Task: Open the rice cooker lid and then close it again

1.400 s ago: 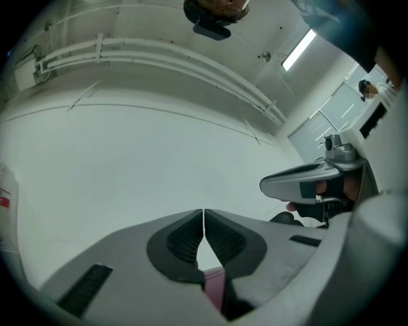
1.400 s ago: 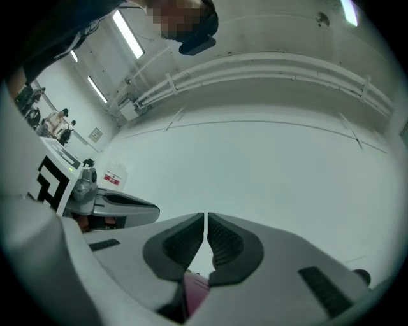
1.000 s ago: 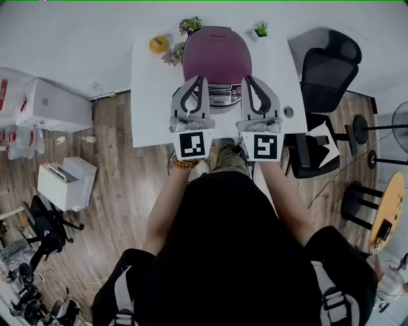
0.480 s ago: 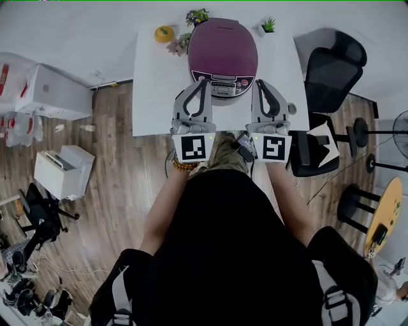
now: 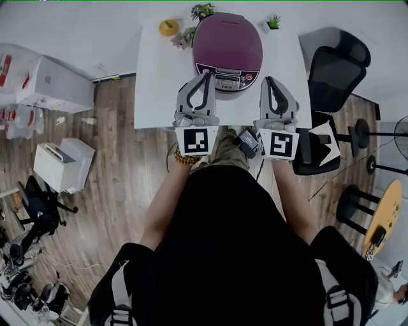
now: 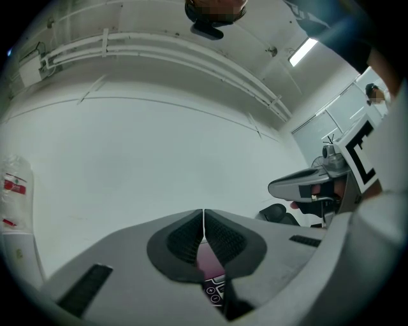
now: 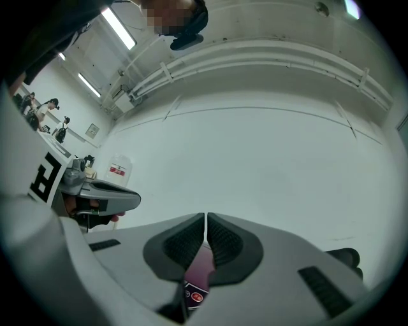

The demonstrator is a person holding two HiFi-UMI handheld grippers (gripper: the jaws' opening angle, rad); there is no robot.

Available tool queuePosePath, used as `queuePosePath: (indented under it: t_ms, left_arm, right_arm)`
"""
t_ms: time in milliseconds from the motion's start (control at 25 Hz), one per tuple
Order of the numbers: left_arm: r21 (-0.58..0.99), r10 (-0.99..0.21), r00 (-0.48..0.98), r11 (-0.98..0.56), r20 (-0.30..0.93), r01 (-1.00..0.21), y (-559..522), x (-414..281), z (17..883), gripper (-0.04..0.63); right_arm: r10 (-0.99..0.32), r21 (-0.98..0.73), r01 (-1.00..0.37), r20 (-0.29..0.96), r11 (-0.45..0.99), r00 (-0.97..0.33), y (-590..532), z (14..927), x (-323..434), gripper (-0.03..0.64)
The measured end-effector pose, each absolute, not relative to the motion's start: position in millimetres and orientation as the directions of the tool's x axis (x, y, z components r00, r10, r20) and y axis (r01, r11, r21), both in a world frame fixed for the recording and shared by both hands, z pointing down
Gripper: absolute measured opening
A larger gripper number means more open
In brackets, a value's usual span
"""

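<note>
Head view: the purple rice cooker [image 5: 227,48], lid down, stands on the white table [image 5: 156,89], with the left gripper [image 5: 206,77] and right gripper [image 5: 268,81] just short of its control panel. Left gripper view: jaws together, empty, cooker beyond. Right gripper view: jaws likewise together on nothing

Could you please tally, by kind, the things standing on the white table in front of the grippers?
Rice cooker: 1
Orange round object: 1
Small plants: 3
Total: 5
</note>
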State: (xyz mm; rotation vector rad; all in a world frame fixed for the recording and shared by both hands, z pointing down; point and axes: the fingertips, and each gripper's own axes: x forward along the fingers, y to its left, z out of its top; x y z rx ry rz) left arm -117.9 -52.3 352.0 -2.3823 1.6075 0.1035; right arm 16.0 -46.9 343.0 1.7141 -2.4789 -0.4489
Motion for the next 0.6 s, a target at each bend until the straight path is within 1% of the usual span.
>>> queuePosePath:
  t_ms: [600]
  left_arm:
    - [-0.166, -0.913, 0.339, -0.307, -0.226, -0.937, -48, -137, 348, 0.025]
  right_arm:
    - [-0.915, 0.305, -0.886, -0.091, 0.349, -0.392, -44, 341, 10, 0.035]
